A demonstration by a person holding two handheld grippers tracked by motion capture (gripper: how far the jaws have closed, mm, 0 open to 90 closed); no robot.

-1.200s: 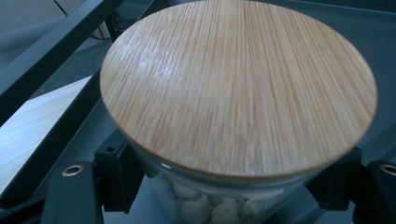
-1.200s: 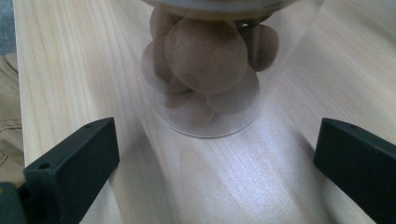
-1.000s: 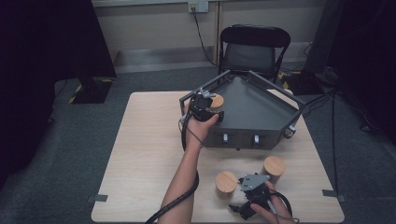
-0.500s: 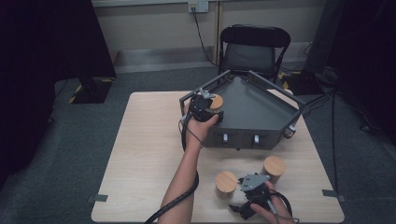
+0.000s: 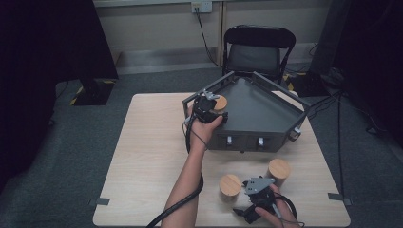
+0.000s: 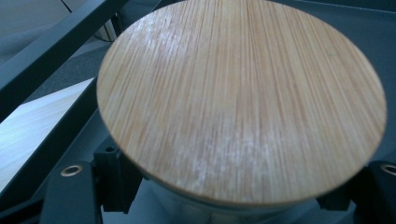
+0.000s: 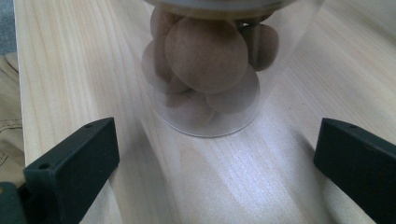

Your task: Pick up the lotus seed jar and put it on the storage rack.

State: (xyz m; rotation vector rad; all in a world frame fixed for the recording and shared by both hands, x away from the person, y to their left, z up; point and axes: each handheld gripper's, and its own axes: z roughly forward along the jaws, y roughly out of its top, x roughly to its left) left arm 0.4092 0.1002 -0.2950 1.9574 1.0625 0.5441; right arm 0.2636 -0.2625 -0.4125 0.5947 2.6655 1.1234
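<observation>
Three lidded jars: one sits in the grey tray at its 9 o'clock corner, clamped by the left gripper. Right gripper, jaws apart, faces a nut-filled jar on the counter at 5 o'clock.
</observation>
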